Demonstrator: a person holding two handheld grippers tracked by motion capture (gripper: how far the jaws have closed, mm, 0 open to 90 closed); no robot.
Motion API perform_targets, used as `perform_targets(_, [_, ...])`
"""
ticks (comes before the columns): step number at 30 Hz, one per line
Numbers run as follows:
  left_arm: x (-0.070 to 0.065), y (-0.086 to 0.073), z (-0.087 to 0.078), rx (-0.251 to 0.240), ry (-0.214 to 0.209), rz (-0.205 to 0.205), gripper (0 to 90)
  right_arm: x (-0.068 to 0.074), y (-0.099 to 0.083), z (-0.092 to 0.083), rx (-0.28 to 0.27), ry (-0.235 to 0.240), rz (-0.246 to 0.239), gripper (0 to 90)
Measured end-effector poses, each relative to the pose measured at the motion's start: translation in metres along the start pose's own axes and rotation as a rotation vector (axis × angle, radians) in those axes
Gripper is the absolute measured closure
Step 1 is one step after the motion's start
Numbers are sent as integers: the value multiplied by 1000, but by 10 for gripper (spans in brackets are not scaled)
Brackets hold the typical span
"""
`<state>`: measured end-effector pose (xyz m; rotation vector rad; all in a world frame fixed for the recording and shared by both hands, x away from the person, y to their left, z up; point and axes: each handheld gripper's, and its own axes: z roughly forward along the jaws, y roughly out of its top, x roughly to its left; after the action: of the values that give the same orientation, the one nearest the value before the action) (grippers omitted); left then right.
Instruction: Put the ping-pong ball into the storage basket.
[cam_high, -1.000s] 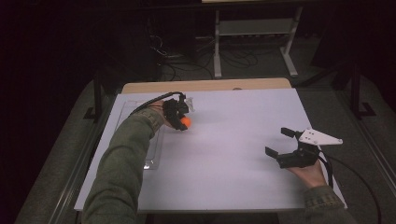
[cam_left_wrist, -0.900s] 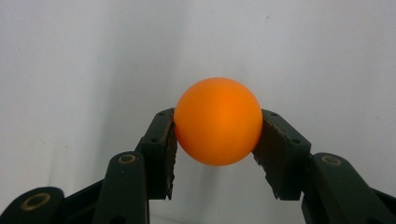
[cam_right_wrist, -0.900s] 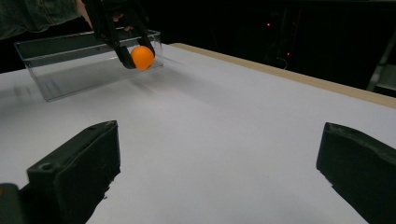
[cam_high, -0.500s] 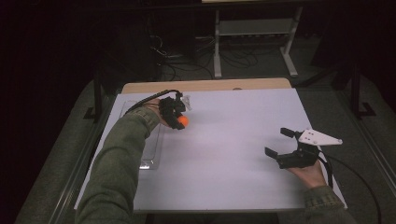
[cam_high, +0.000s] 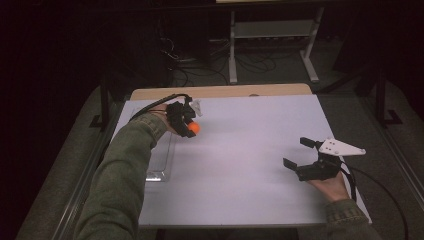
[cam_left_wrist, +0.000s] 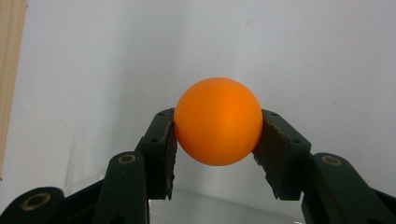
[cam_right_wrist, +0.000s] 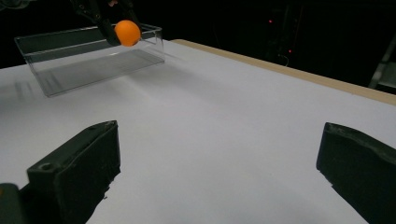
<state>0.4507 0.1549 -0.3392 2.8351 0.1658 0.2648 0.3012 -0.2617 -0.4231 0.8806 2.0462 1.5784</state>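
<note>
An orange ball (cam_left_wrist: 217, 121) sits pinched between the two black jaws of my left gripper (cam_left_wrist: 215, 135), both pads pressing its sides. In the high view that left gripper (cam_high: 189, 125) hangs above the table's far left with the ball (cam_high: 193, 128) at its tip, over the right wall of a clear plastic box (cam_high: 161, 162). The right gripper view shows the ball (cam_right_wrist: 127, 32) held above the box (cam_right_wrist: 88, 58). My right gripper (cam_high: 298, 153) rests low at the table's near right, its jaws wide apart with only bare white table (cam_right_wrist: 219, 140) between them.
The white table (cam_high: 250, 130) has a wooden strip (cam_high: 215, 91) along its far edge. A metal shelf frame (cam_high: 272, 35) and cables stand in the dark behind it. A cable trails from each gripper.
My left gripper has risen a little with the ball still in it. The right gripper has kept still.
</note>
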Motion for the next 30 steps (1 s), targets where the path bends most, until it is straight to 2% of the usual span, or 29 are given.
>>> perform_targets(10, [-3, 2, -9, 1, 8, 4, 501, 0, 0, 0, 1, 3, -1, 0])
perform_targets(16, [-6, 4, -18, -27, 20, 0, 501, 0, 0, 0, 2, 3, -4, 0])
perform_targets(24, [-12, 2, -34, -38, 43, -7, 501, 0, 0, -1, -1, 1, 3, 0])
perform_targets(30, [-17, 3, -47, -35, 58, 6, 501, 1, 0, -1, 1, 4, -1, 0])
